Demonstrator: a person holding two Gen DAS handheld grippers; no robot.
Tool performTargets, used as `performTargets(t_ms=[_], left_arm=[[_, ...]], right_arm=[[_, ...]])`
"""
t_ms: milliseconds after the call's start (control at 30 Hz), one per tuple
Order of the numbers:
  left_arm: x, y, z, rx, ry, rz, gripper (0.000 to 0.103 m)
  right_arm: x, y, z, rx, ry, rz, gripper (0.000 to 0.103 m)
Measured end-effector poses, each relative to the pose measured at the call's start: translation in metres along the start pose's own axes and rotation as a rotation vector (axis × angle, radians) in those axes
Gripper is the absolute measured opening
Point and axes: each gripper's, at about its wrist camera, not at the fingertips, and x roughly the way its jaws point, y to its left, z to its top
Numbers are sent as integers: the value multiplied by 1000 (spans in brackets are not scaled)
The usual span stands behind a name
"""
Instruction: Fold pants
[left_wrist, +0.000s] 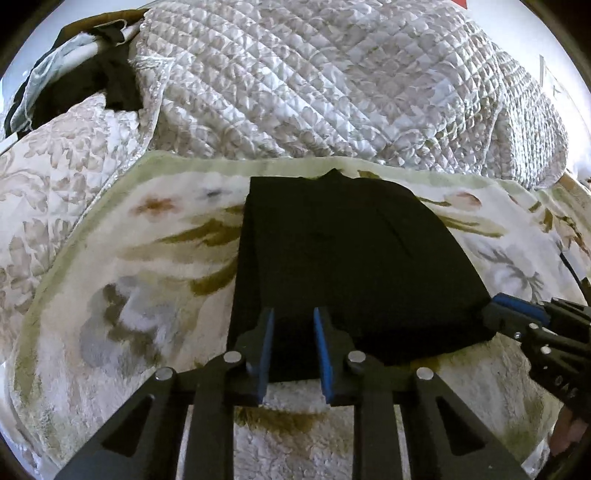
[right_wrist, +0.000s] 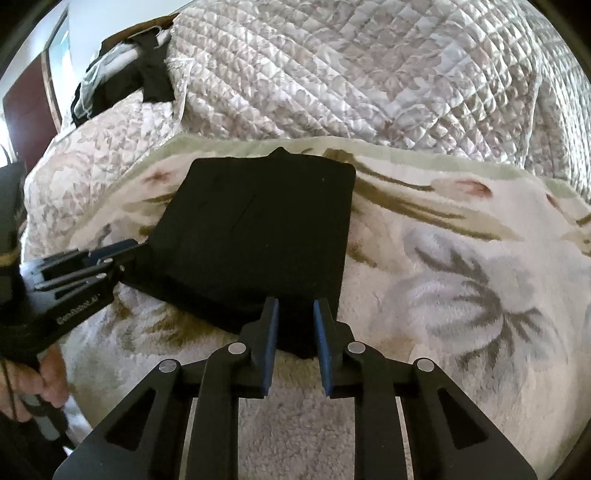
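The black pants (left_wrist: 351, 240) lie folded into a thick rectangle on a fluffy flowered blanket (left_wrist: 129, 295). My left gripper (left_wrist: 293, 321) grips the near edge toward its left corner, with dark cloth filling the narrow gap between the blue pads. The right gripper (left_wrist: 495, 308) pinches the near right corner. In the right wrist view the pants (right_wrist: 258, 221) run away from me, my right gripper (right_wrist: 295, 312) is shut on the near edge, and the left gripper (right_wrist: 138, 253) bites the left corner. The near edge sits slightly raised off the blanket.
A quilted white bedspread (left_wrist: 314, 92) is bunched up behind the blanket. Dark clothes and a pale garment (left_wrist: 88, 74) are piled at the far left. A person's hand (right_wrist: 48, 384) holds the left gripper's handle. A dark wooden door (right_wrist: 29, 107) stands at the left.
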Motion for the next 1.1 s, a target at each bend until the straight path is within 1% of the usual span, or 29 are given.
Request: performTargets(t_ms=[133, 300, 400, 433, 467, 500, 633, 667, 700, 767, 867, 967, 1100], left_arm=[[-10, 2, 0, -33, 7, -4, 24], [-15, 4, -10, -59, 52, -19, 24], [-14, 3, -19, -56, 87, -14, 24], [-15, 3, -22, -58, 94, -13, 25], [-15, 3, -25, -58, 101, -13, 27], [-15, 3, -26, -58, 104, -12, 31], [-15, 5, -33, -71, 115, -1, 42], [-15, 5, -34, -71, 116, 3, 47], [-15, 4, -35, -69, 117, 5, 50], [-15, 3, -36, -63, 117, 6, 53], [-12, 1, -37, -45, 123, 3, 59], [-11, -4, -38, -20, 125, 13, 63], [-9, -5, -37, -7, 125, 19, 66]], right_arm=[[-15, 0, -1, -7, -9, 7, 20], [-21, 7, -14, -24, 17, 9, 22], [-24, 10, -22, -29, 35, 8, 26], [-25, 10, -24, -33, 38, 4, 28], [-26, 10, -26, -35, 41, -3, 33], [-28, 9, -28, -35, 42, -7, 38], [-29, 3, -33, -34, 56, -34, 38], [-28, 1, -35, -35, 62, -40, 38], [-26, -1, -36, -32, 70, -41, 38], [-20, -3, -39, -32, 93, -43, 40], [-18, 0, -40, -58, 83, -37, 48], [-16, 2, -42, -71, 78, -49, 50], [-15, 1, -43, -70, 73, -42, 51]])
